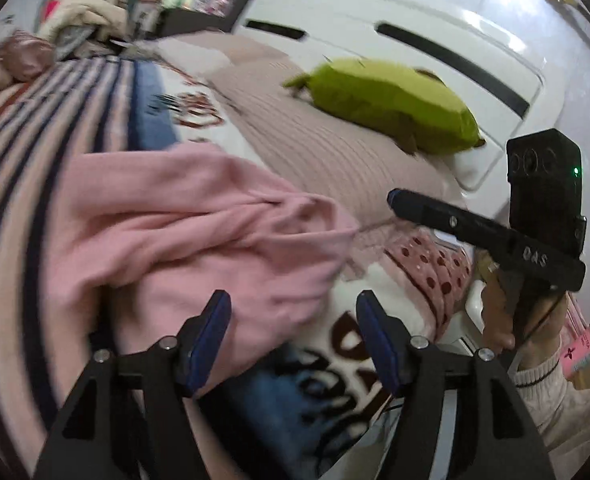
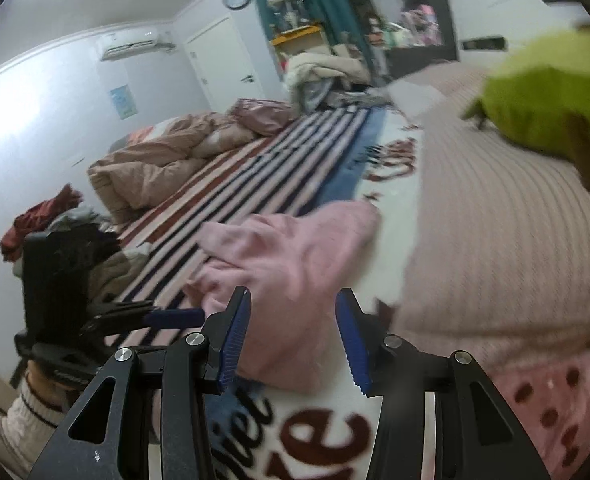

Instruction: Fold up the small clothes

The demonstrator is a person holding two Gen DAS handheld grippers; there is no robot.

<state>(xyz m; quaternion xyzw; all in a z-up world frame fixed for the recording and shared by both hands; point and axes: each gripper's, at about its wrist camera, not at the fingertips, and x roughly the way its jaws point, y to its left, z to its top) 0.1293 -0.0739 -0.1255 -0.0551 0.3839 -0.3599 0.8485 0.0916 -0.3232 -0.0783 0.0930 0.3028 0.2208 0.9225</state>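
Observation:
A small pink garment lies crumpled on the bed's printed blanket; it also shows in the right wrist view. My left gripper is open and empty, just above the garment's near edge. My right gripper is open and empty, hovering over the garment's near end. The right gripper also shows at the right of the left wrist view, and the left gripper at the left of the right wrist view.
A green plush pillow lies on a ribbed pink cover by the white headboard. A striped blanket, a bunched quilt and a pile of clothes lie to the left.

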